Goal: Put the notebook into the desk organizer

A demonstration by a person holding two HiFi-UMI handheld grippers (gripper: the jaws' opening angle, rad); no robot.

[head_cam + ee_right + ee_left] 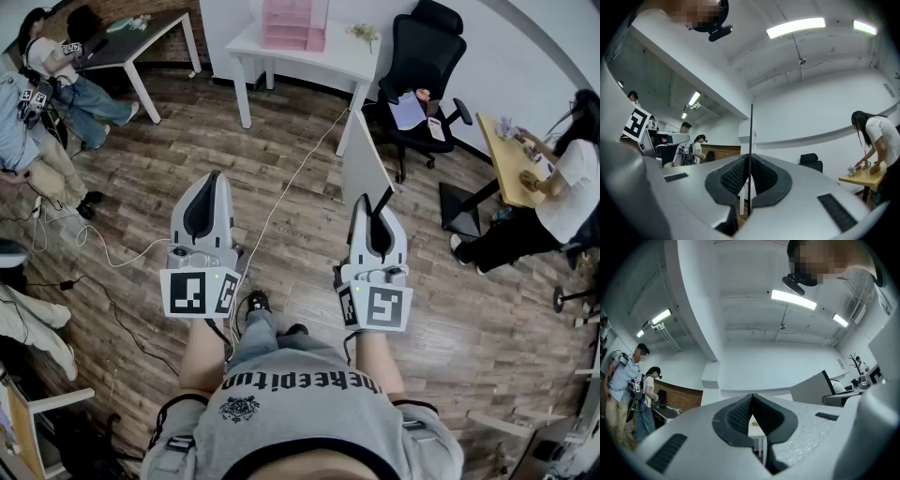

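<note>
In the head view my right gripper (pixel 367 202) is shut on the notebook (pixel 364 164), a thin grey-white slab that stands up edge-on from its jaws. The right gripper view shows that notebook (pixel 751 136) as a dark vertical line clamped in the right gripper (pixel 749 161). My left gripper (pixel 214 178) is held beside it at waist height, shut and with nothing in it; the left gripper (pixel 752 397) has its tips touching. The pink desk organizer (pixel 295 23) stands on a white table (pixel 337 61) some way ahead across the wooden floor.
A black office chair (pixel 422 56) stands right of the white table. One person (pixel 572 187) leans over a wooden desk (pixel 506 159) at the right. Other people (pixel 37 103) are at the left by a dark table (pixel 141 37). A white cable (pixel 281 197) runs along the floor.
</note>
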